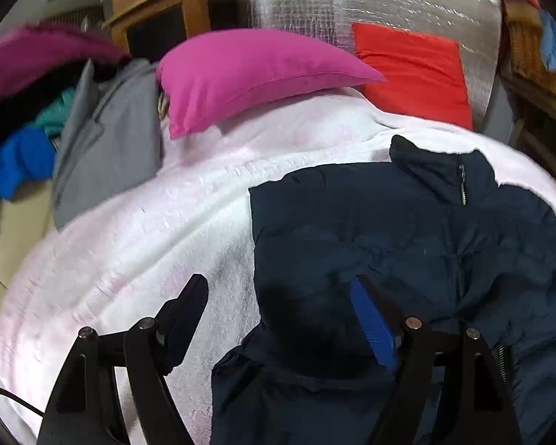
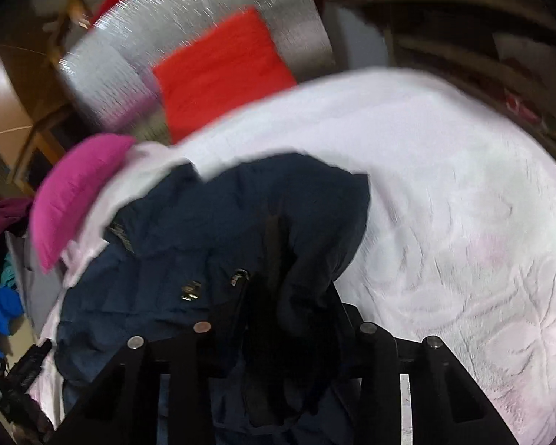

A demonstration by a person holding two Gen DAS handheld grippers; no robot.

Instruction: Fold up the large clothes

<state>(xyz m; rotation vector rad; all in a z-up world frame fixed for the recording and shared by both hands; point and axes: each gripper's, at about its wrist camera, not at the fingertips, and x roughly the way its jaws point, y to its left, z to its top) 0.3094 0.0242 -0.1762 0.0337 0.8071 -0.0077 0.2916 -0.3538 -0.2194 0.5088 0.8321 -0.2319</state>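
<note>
White bed (image 1: 137, 222) w/ navy puffer jacket (image 1: 407, 230), soft, bulky; right hand-held gripper (image 2: 278, 296) pinching bunched fabric, left hand-held gripper (image 1: 278, 307) spread; grab hem.

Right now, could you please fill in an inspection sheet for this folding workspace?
Surface: white quilted bedspread, rumpled, mostly bare.
Job's things: navy padded jacket lying on the bedspread, zip and collar visible.
Clutter: magenta pillow, red cushion, grey garment and a heap of blue and teal clothes at the bed's edge.
Grippers: left tool open over the jacket's edge; right tool closed on a bunched fold of the jacket.
Cables: thin black cable beside the left tool.
Surroundings: silver foil panel, wooden cabinet.
</note>
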